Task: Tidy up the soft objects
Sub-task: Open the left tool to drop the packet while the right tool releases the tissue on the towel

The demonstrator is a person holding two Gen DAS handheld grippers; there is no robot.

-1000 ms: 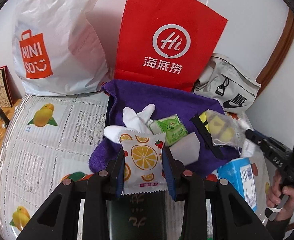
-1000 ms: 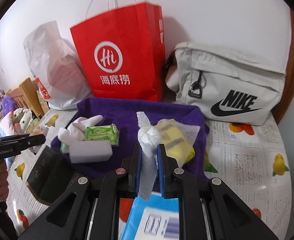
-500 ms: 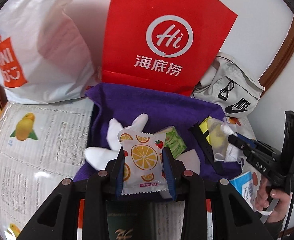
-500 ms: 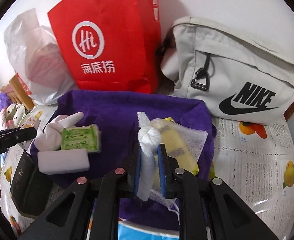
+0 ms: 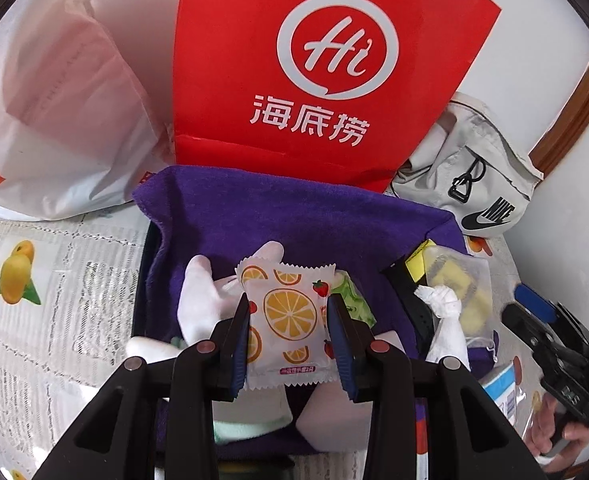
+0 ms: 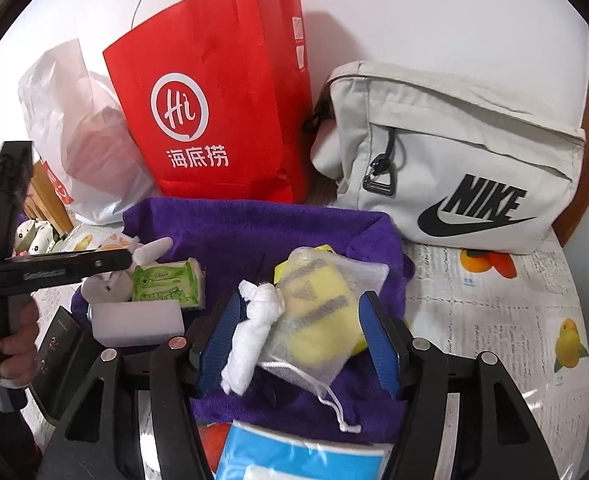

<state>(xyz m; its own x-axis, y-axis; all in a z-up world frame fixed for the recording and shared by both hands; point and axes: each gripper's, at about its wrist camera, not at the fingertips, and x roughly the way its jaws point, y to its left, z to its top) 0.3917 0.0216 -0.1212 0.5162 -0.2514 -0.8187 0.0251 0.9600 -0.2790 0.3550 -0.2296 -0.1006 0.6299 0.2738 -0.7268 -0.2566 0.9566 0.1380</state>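
My left gripper (image 5: 288,322) is shut on a white packet printed with orange slices (image 5: 288,320) and holds it above the purple towel (image 5: 294,220). White socks (image 5: 202,300) and a green wipes pack (image 5: 352,300) lie under it. My right gripper (image 6: 298,340) is open over the towel (image 6: 254,228). The knotted white cloth (image 6: 254,320) and a mesh pouch with yellow sponges (image 6: 318,312) lie between its fingers. The green wipes pack (image 6: 168,284) and a white sponge block (image 6: 138,320) lie to the left.
A red paper bag (image 5: 326,72), a white plastic bag (image 5: 62,100) and a grey Nike bag (image 6: 454,168) stand behind the towel against the wall. A blue tissue pack (image 6: 302,456) lies at the towel's near edge. A dark booklet (image 6: 58,356) lies at left.
My right gripper has opened and let go of the knotted white cloth, which now lies on the towel. My left gripper moved forward over the towel with the orange packet.
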